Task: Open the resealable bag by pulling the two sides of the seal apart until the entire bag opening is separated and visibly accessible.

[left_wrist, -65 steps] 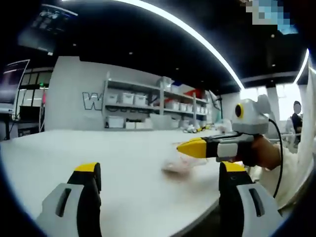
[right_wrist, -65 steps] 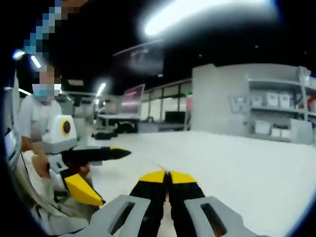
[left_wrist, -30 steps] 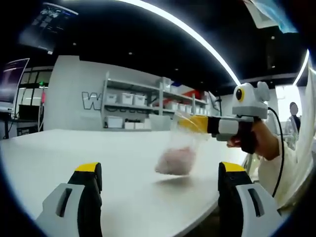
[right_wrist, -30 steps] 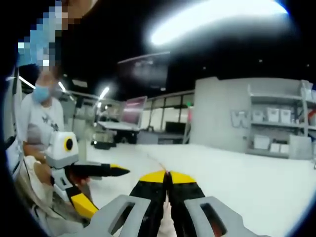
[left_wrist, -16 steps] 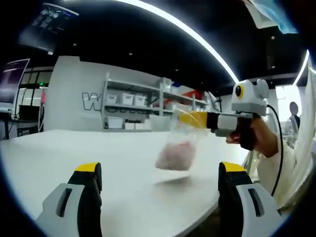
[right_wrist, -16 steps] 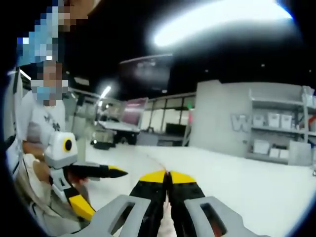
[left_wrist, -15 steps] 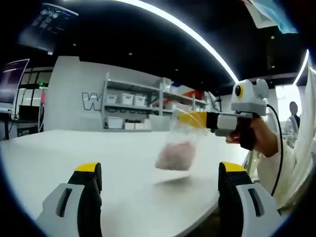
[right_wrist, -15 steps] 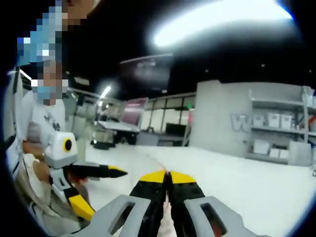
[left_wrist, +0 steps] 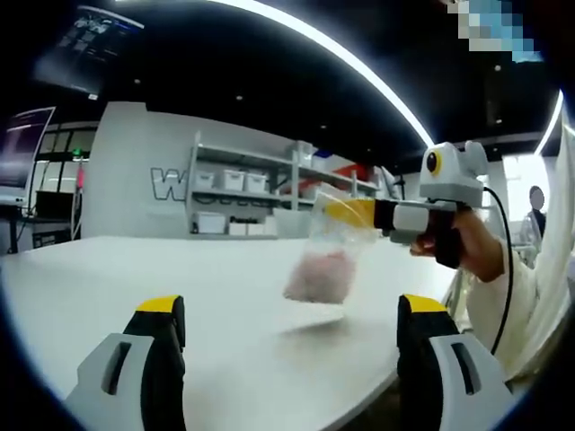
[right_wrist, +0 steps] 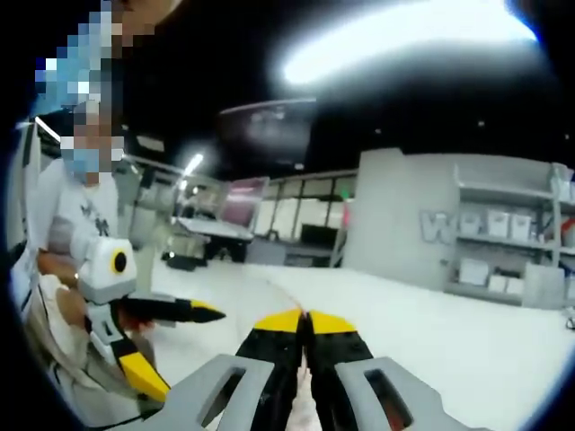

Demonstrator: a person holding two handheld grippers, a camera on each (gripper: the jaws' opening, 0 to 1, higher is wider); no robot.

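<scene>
A clear resealable bag [left_wrist: 322,266] with a pinkish lump inside hangs above the white table [left_wrist: 180,278], a shadow under it. My right gripper [left_wrist: 346,213] comes in from the right of the left gripper view, shut on the bag's top edge. In the right gripper view its yellow-tipped jaws [right_wrist: 305,321] are pressed together, with a thin pale strip of the bag [right_wrist: 303,395] between them. My left gripper [left_wrist: 292,307] stands wide open, short of the bag and holding nothing. It is also at the left of the right gripper view [right_wrist: 184,355], its jaws spread.
A person's hand [left_wrist: 472,256] holds the right gripper at the table's right edge. Another person [left_wrist: 541,208] stands at the far right. Shelves with white bins [left_wrist: 269,193] line the back wall. A person in a pale shirt [right_wrist: 63,233] holds the left gripper.
The right gripper has lifted the bag from the table, where it lay 2.2 s ago, and now holds it hanging. In the last half second it has barely moved. The left gripper has stayed open.
</scene>
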